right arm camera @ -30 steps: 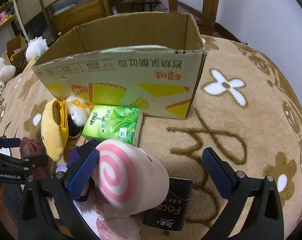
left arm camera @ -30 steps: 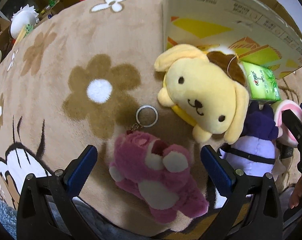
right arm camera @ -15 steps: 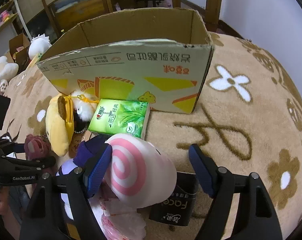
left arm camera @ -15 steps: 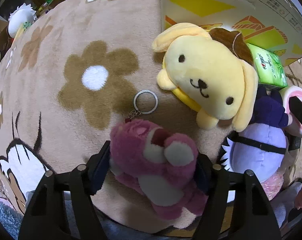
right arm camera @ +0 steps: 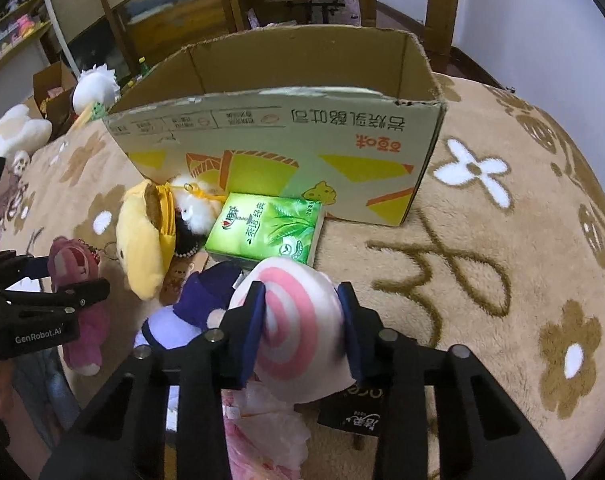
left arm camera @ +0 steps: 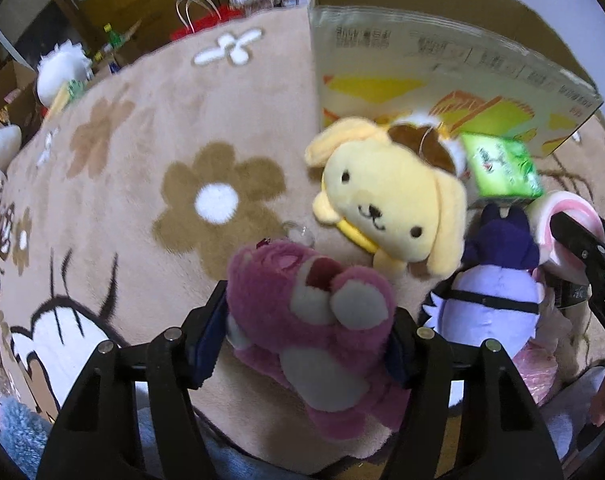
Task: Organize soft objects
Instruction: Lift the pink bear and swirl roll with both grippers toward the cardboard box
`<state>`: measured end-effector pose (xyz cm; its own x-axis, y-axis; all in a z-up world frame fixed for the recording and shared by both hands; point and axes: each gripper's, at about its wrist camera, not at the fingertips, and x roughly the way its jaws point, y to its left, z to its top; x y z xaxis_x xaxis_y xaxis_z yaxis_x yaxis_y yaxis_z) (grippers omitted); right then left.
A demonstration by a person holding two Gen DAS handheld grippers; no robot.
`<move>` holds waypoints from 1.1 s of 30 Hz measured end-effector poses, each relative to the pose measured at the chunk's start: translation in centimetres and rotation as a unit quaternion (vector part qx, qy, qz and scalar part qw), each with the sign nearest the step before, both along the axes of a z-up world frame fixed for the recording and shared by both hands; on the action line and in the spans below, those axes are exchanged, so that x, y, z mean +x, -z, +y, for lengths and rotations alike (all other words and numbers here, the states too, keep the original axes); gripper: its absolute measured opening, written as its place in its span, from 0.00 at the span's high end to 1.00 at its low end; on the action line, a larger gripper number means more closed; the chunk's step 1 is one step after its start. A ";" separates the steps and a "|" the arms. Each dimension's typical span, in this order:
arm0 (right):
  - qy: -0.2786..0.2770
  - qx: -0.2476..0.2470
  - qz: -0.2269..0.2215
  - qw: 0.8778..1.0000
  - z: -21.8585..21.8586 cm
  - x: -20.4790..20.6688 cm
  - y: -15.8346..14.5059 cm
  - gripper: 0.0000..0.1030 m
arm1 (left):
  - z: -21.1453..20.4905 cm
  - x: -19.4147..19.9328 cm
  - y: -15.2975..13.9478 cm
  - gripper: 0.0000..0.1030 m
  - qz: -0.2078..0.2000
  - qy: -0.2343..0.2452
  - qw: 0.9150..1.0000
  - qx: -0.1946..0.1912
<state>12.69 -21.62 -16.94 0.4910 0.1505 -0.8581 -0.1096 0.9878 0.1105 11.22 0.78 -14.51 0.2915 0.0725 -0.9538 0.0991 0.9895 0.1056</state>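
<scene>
The left gripper (left arm camera: 308, 330) pinched the fuzzy pink plush bear (left arm camera: 314, 316) between its blue pads, in front of the open printed cardboard box (right arm camera: 278, 136). The right gripper (right arm camera: 302, 330) squeezed the white plush roll with a pink swirl (right arm camera: 298, 320), nearer the box's front wall than the bear, beside the yellow plush dog (left arm camera: 390, 196).

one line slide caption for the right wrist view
Right gripper squeezes a pink-swirl plush roll in front of the open cardboard box on a flowered rug.
</scene>
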 end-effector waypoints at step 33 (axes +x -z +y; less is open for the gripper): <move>0.088 0.049 -0.252 0.962 -4.7 -6.8 -13.2 0.64 | -0.7 -7.1 -15.8 0.37 -0.339 0.025 0.939 -0.053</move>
<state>5.87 -26.27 -3.69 0.8663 0.0948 -0.4904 -0.0050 0.9834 0.1811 4.17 0.13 1.26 0.8353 -0.0422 -0.5481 0.0907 0.9940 0.0616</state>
